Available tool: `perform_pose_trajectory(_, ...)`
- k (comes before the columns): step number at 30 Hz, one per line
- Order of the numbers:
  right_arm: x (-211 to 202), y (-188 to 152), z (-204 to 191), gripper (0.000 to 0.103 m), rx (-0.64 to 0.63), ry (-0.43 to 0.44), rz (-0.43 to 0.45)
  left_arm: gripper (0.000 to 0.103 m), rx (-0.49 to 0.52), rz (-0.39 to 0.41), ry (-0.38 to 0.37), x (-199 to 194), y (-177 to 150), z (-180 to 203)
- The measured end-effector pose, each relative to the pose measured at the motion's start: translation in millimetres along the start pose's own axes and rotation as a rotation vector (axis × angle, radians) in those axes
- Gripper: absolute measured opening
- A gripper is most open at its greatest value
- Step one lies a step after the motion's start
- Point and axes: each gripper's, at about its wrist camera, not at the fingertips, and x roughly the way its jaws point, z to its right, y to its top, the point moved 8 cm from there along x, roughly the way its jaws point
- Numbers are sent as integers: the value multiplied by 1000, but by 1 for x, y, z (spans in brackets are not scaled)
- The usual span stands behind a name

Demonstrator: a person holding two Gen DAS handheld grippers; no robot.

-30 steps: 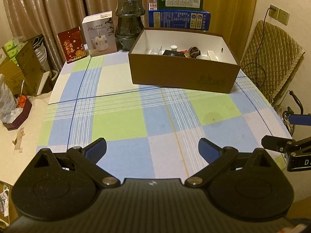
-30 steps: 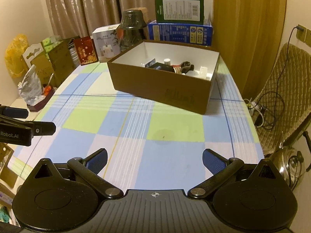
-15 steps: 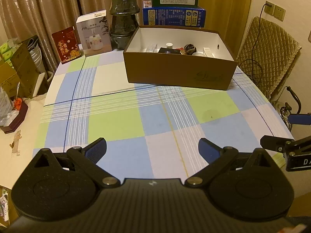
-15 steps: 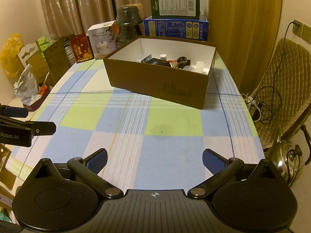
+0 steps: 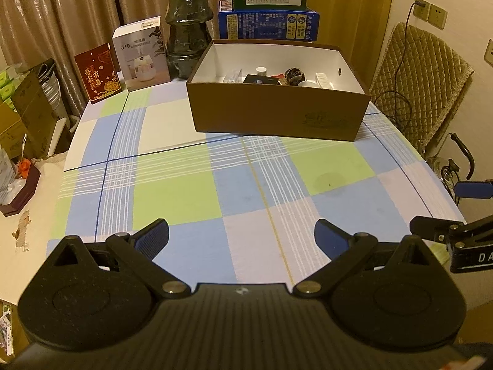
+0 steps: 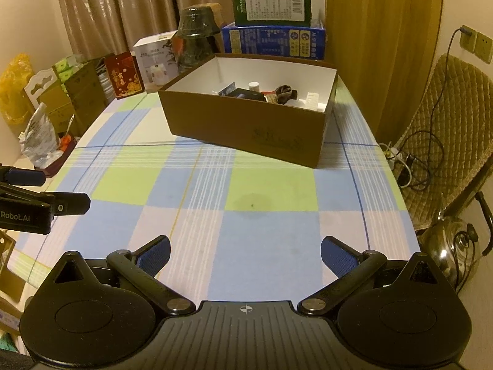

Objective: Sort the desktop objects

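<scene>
Both the left gripper (image 5: 242,236) and right gripper (image 6: 245,252) gape wide and empty over bare checked cloth (image 5: 185,194), brown box (image 5: 277,114) beyond.

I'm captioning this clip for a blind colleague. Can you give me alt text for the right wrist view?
The open, empty right gripper hovers over a blue, green and white checked tablecloth. Beyond it stands an open brown cardboard box holding small items. The left gripper pokes in from the left edge.
</scene>
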Motion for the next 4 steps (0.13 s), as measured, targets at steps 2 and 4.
perform_pose_trajectory(2,-1,0,1,101,0,0,1,99,7,6,-2,-1,0,2)
perform_pose_trajectory(4,0,0,1,101,0,0,1,99,11,7,-2,0,1,4)
